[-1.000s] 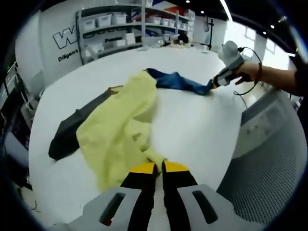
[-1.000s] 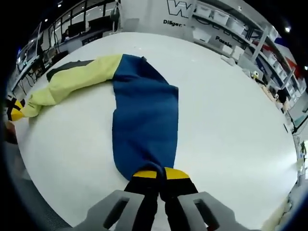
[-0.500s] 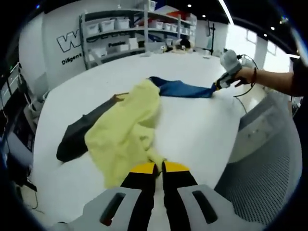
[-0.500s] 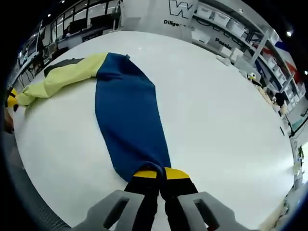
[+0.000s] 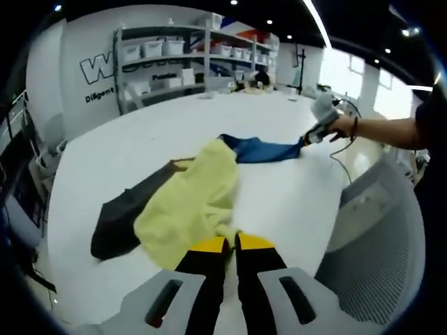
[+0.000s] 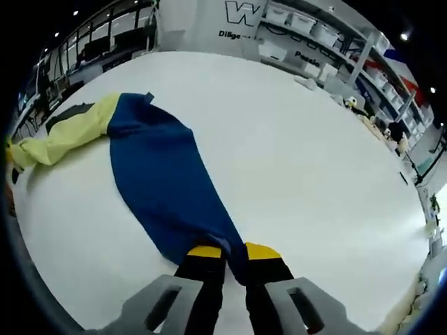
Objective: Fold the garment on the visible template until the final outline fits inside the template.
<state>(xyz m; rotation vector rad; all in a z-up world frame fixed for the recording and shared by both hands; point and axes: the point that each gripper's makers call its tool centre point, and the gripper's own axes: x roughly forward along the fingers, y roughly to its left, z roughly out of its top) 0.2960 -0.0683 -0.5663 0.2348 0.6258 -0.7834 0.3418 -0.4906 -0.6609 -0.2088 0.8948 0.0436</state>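
The garment lies across the white worktop, stretched between my two tongs: a pale yellow half near my left, a blue half running to my right, and a dark panel lying flat beside the yellow. I judge it soft, light and limp; it sags and wrinkles wherever it is not pulled, so it will follow a drag but bunch up if I let it go slack. The corners and hems are the places to hold, and that is where I have it.

My left tongs are pressed together on the yellow end, the cloth bunching just ahead of the yellow tips. My right tongs pinch the narrow blue end, with a tongue of blue cloth between the tips. In the left gripper view my right hand reaches out low over the far side of the worktop, arm extended, holding those tongs down at the blue tip.
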